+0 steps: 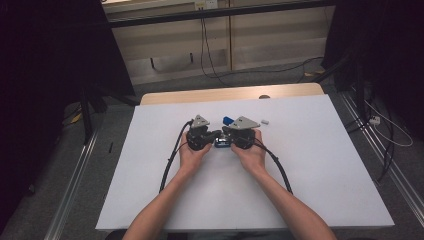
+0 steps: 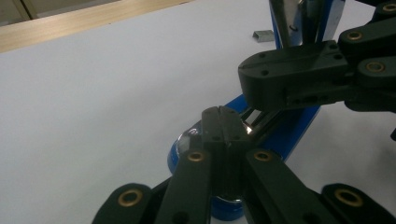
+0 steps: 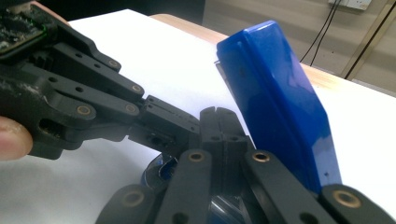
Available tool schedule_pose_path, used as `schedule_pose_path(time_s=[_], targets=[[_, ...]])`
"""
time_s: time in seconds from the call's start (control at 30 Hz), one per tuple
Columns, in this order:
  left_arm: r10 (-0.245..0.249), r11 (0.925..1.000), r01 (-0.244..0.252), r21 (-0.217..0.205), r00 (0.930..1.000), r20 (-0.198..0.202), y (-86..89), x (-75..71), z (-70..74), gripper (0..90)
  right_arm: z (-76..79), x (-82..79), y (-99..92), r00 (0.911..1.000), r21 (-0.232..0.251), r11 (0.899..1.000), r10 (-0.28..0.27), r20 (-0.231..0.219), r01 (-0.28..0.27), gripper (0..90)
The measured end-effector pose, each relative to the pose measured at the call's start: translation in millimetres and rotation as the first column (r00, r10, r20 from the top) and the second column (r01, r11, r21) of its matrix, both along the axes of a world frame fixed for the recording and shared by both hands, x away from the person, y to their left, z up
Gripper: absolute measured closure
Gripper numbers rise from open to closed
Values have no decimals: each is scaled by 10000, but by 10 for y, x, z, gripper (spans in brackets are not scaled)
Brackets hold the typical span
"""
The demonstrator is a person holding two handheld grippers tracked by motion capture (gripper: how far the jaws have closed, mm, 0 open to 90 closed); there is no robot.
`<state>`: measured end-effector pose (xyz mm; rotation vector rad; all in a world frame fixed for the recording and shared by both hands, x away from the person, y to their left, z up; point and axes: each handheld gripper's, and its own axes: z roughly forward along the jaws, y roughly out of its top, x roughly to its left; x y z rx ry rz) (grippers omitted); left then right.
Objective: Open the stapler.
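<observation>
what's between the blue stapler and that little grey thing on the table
Bare white table lies between the blue stapler and the small grey piece, seen in the high view.

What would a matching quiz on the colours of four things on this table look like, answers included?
Things:
1. stapler
2. staple strip
3. table's far edge
4. table cover

Colours:
A. white
B. bare wood
C. blue
D. pale grey

Pairs: 1-C, 2-D, 3-B, 4-A
</observation>
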<state>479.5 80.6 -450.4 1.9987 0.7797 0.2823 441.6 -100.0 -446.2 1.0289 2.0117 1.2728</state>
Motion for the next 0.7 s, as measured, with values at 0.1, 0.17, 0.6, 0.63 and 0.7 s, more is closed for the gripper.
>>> schedule_pose_path(time_s=[0.1, 0.17, 0.6, 0.63, 0.7], targets=[[-2, 10000, 2, -33, 10000, 5, 2, 4, -1, 900, -1, -3, -6, 10000, 84, 10000, -4, 6, 4, 900], [-8, 10000, 8, 0, 10000, 14, 0, 1, 0, 900, 0, -1, -9, 10000, 96, 10000, 4, -3, -4, 900], [139, 9998, -139, -107, 9999, -11, -1, -12, -9, 900, 32, -18, -48, 9998, 90, 9999, -149, 121, 148, 900], [123, 9999, -124, -114, 9999, -6, 0, -11, -10, 900, 31, -18, -47, 9998, 83, 9998, -154, 132, 153, 900], [99, 9999, -99, -117, 9999, 23, 1, -11, -11, 900, 32, -18, -48, 9998, 77, 9999, -151, 134, 150, 900]])
